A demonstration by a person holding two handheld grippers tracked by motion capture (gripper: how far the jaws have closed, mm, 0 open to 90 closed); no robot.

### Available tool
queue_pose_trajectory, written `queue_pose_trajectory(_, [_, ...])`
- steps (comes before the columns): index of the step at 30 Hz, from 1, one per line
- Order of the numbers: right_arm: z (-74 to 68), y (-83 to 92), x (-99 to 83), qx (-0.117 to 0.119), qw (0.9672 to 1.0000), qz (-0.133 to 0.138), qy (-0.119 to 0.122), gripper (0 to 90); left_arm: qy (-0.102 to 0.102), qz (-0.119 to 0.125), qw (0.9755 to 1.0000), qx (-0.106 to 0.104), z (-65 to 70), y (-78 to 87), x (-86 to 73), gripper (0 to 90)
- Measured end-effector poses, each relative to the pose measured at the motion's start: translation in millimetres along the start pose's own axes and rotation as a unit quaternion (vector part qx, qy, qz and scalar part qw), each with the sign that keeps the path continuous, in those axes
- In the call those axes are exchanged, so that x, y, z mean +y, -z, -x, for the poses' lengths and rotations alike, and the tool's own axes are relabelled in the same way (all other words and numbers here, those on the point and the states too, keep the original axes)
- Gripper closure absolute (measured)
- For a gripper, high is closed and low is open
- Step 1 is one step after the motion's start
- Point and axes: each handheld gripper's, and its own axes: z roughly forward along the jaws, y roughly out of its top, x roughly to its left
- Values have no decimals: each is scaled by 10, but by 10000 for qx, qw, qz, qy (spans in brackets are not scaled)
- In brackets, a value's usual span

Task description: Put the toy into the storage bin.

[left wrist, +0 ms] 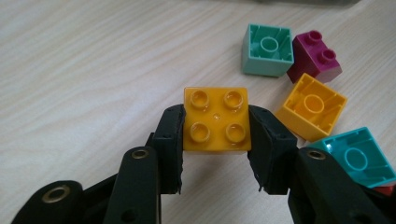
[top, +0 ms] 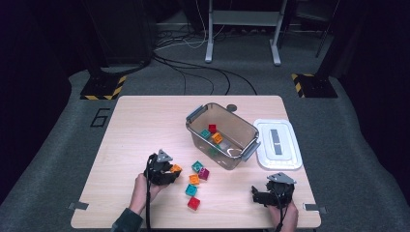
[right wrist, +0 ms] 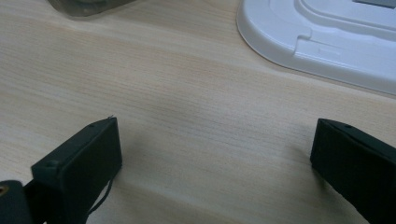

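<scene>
A: Start big. What's on the pale wooden table point(top: 145, 125)?

B: The clear, smoky plastic storage bin point(top: 222, 134) sits just past centre, toward one o'clock, its lid off, with a few small toy bricks already inside. The white plastic lid point(top: 277, 143) lies flat beside it at three o'clock, probably set there to keep the bin's mouth free for dropping bricks in.

A: And the loose pieces?

B: A cluster lies at about six o'clock of the bin: a mint-green brick point(left wrist: 267, 50) and a magenta brick point(left wrist: 315, 56) touching, then an orange one lying hollow side up point(left wrist: 312, 106), a teal one point(left wrist: 358, 156), and a red one point(top: 194, 203) nearest the table's front edge.

A: The grippers?

B: The left gripper point(left wrist: 215, 133) pinches the yellow-orange four-stud plastic brick point(left wrist: 215, 119), one pad on each flat side, studs facing the camera. That square hold looks meant for a clean carry to the bin. The right gripper point(right wrist: 212, 158) rests spread wide over bare wood at five o'clock, holding nothing, seemingly kept clear of the left hand's work.

A: What do the close views add?

B: The left gripper view shows the pads touching the brick; the high view gives just an orange speck. The high view alone shows the bin's contents.
</scene>
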Motion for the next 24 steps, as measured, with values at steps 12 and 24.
queue_pose_trajectory(12, [0, 0, 0, 0, 10000, -1, 1, 9, -59, 298, 9994, 183, -121, 208, 262, 585])
queue_pose_trajectory(24, [-1, 0, 0, 1, 10000, -1, -3, 9, -390, 587, 9966, 434, -165, 448, 694, 584])
